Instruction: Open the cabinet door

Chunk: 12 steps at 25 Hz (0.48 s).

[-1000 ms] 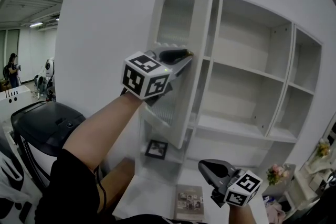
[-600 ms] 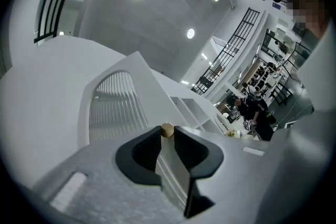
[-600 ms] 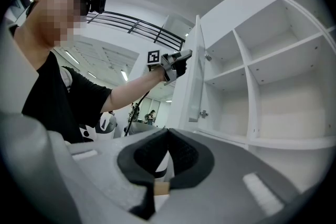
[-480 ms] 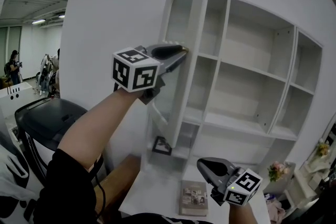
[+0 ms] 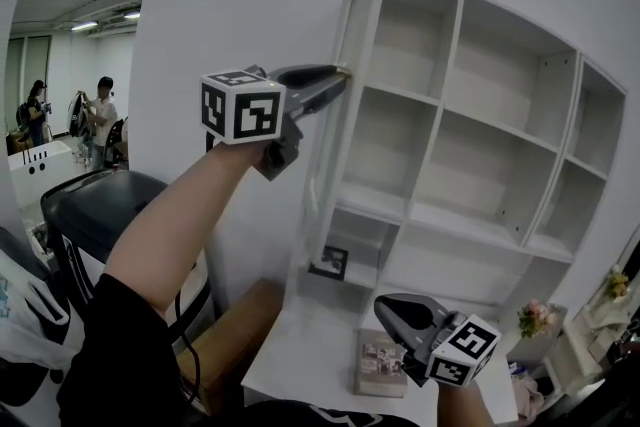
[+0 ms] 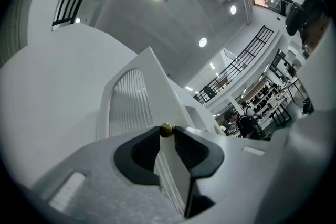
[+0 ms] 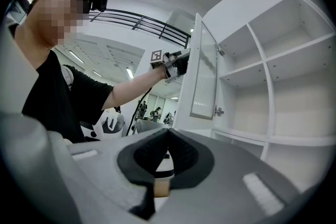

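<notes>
The door (image 5: 335, 150) stands tall and narrow, swung out from the cabinet (image 5: 470, 115) until it is about square to the front, so the head view sees it nearly edge-on. Its hinged side is at the cabinet's left wall and its free edge points out toward the person. On that free edge, high up, sits a small brass knob (image 6: 166, 130), right at the tips of the left gripper (image 5: 340, 73). This gripper is raised on an outstretched arm and reaches in from the left, roughly level. In the left gripper view its jaws are pinched onto the knob, and the thin door edge runs back between them toward the camera. Any further opening would, I judge, swing the knob leftward toward the blank wall (image 5: 240, 5), around the upright hinge line, so the pull needs to follow that arc and not run straight back. The right gripper (image 5: 384, 306) is well apart from the door, low over the table (image 5: 290, 355) beside a book (image 5: 378, 363). Its jaws are pressed together with nothing between them, and it plays no part.
</notes>
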Motion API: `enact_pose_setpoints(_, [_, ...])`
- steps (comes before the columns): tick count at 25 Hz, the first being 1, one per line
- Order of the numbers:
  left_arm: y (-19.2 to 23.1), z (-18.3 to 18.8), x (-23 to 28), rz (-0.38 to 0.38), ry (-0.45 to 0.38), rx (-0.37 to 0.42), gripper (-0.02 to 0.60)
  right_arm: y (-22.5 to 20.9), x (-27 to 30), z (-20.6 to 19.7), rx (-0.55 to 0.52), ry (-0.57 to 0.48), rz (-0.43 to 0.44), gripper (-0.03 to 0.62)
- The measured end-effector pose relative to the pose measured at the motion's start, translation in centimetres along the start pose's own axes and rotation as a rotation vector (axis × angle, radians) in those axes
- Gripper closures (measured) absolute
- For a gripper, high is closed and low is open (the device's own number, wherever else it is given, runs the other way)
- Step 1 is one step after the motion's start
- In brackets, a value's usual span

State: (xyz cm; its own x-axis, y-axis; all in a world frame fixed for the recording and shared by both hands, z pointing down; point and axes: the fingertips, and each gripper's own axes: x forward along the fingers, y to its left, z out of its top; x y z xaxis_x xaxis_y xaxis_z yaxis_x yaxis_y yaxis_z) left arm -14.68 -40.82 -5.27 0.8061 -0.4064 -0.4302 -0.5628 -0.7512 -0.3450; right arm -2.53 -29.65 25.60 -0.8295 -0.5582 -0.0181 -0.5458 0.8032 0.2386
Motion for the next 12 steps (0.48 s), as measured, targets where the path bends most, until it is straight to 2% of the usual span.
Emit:
enact_pose_setpoints(7, [2.9, 0.7, -3.5, 0.024, -0.016, -0.076, 0.485, 2.5, 1.5, -0.5, 0.035, -0.014, 0.025, 0.592])
enact_pose_setpoints(12, [4.8, 1.1, -5.8, 0.065, -0.021, -0.064, 0.483, 3.7, 2.2, -1.7, 0.089, -0.019, 0.043, 0.592])
